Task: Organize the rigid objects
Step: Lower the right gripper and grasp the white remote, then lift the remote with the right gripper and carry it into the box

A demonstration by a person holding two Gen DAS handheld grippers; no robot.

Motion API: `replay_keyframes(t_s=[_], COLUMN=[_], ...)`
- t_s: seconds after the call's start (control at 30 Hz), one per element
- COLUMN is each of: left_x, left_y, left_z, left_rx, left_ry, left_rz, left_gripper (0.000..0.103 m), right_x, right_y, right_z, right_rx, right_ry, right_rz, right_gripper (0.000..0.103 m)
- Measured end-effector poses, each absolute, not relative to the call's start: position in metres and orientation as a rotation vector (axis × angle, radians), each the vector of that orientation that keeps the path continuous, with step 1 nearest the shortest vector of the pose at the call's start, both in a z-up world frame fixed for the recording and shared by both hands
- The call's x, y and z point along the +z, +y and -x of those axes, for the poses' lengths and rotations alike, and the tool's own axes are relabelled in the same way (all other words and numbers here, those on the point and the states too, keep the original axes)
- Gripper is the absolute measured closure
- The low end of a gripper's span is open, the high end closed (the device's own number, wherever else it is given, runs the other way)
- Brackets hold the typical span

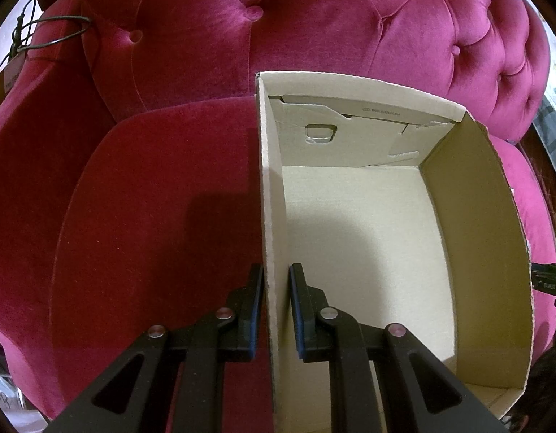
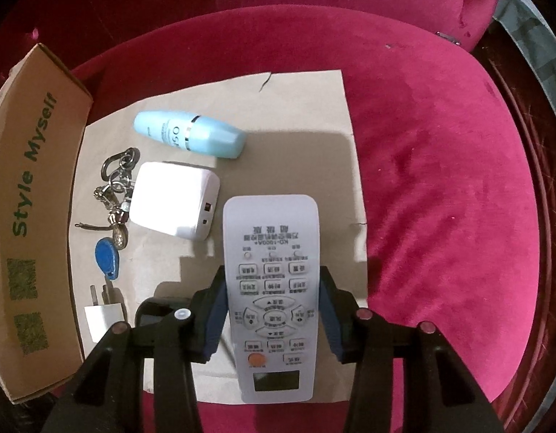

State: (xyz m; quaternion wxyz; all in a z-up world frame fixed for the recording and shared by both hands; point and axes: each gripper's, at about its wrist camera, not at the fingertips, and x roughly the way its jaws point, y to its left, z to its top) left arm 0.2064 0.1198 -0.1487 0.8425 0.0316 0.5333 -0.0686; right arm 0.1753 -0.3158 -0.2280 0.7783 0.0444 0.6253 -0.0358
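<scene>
In the left wrist view an open, empty cardboard box stands on a magenta velvet armchair seat. My left gripper straddles the box's left wall, one finger outside and one inside, closed on it. In the right wrist view my right gripper is shut on a white remote control, held above a flat cardboard sheet. On the sheet lie a light blue bottle, a white charger block, a key bunch with a blue fob and a small white plug.
The box's outer side with green "Style Myself" lettering stands at the left of the sheet. A small black object lies under my right gripper's left finger. The tufted chair back rises behind the box. Bare seat cushion lies right of the sheet.
</scene>
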Motion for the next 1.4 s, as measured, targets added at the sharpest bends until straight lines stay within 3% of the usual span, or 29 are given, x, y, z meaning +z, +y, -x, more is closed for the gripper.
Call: replay_keyframes(t_s=[1.4], left_x=[-0.147], left_y=[0.119], left_z=[-0.204], left_rx=[-0.138], left_ry=[1.125], left_rz=[-0.064], left_gripper=[0.087], right_x=[-0.087], right_y=[-0.211], right_z=[-0.187], right_rx=[-0.012], right_ry=[1.244], right_rz=[0.019], right_gripper=[0.054])
